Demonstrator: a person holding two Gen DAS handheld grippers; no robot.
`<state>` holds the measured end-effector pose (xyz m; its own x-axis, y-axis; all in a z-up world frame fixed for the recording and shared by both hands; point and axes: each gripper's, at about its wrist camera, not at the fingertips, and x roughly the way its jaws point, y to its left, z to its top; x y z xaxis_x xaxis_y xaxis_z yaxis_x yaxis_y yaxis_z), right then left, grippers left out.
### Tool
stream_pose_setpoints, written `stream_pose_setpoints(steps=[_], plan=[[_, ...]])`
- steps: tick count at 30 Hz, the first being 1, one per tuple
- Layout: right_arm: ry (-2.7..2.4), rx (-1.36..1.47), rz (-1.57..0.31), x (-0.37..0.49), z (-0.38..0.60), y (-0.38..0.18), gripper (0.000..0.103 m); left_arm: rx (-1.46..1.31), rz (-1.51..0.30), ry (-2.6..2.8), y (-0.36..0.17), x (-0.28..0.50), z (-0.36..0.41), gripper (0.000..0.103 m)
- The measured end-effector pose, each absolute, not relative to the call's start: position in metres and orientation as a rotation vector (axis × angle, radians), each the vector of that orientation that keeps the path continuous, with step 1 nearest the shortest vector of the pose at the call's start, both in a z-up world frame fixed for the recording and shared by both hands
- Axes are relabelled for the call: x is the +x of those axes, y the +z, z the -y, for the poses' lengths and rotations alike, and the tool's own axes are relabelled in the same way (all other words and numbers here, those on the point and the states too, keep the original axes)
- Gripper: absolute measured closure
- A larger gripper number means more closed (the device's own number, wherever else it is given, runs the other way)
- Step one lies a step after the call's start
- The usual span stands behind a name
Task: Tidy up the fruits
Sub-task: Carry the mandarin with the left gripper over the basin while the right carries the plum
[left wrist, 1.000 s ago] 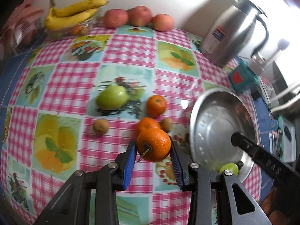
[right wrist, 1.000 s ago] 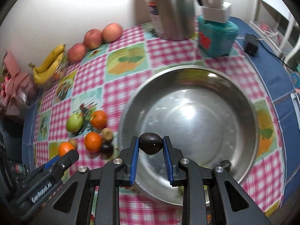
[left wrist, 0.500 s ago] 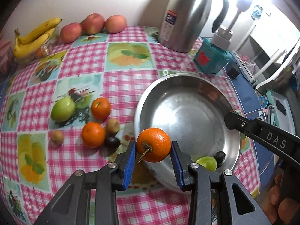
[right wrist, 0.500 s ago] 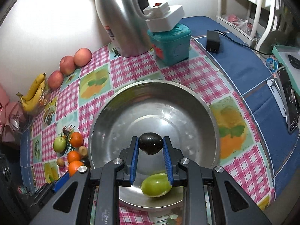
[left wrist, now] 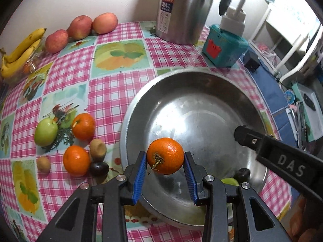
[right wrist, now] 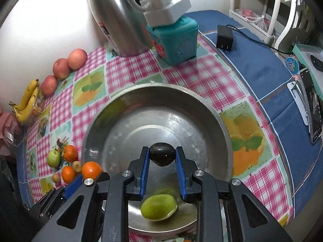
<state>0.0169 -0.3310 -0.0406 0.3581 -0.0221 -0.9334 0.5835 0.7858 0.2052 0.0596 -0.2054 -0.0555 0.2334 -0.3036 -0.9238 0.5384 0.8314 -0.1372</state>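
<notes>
Two grippers hang over the steel bowl (right wrist: 220,129): the left gripper (left wrist: 164,174) clamps an orange (left wrist: 165,155), the right gripper (right wrist: 162,170) clamps a dark plum (right wrist: 162,154). One green fruit (right wrist: 159,207) lies in the bowl's near side. Beyond the bowl's left rim, two oranges (left wrist: 83,126), a green apple (left wrist: 46,132) and small fruits sit on the checked cloth (left wrist: 121,84).

The cloth (left wrist: 113,88) is pink-and-white check with pale blue and green fruit panels; past its right edge lies plain blue. The bowl (right wrist: 203,109) is bare silver, a green fruit (right wrist: 158,207) in it. Black grippers have blue pads (left wrist: 139,178): one clamps an orange (left wrist: 165,155), the other a near-black fruit (right wrist: 162,154). Far left: yellow bananas (left wrist: 19,50), red apples (left wrist: 80,26). The box (right wrist: 173,40) is teal
</notes>
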Motion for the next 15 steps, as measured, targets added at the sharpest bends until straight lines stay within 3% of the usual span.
stream_pose_setpoints(steps=[15], plan=[[-0.425, 0.569, -1.236, 0.020, 0.326, -0.065, 0.076, 0.287, -1.224, -0.604, -0.066, 0.050, 0.217, 0.064]])
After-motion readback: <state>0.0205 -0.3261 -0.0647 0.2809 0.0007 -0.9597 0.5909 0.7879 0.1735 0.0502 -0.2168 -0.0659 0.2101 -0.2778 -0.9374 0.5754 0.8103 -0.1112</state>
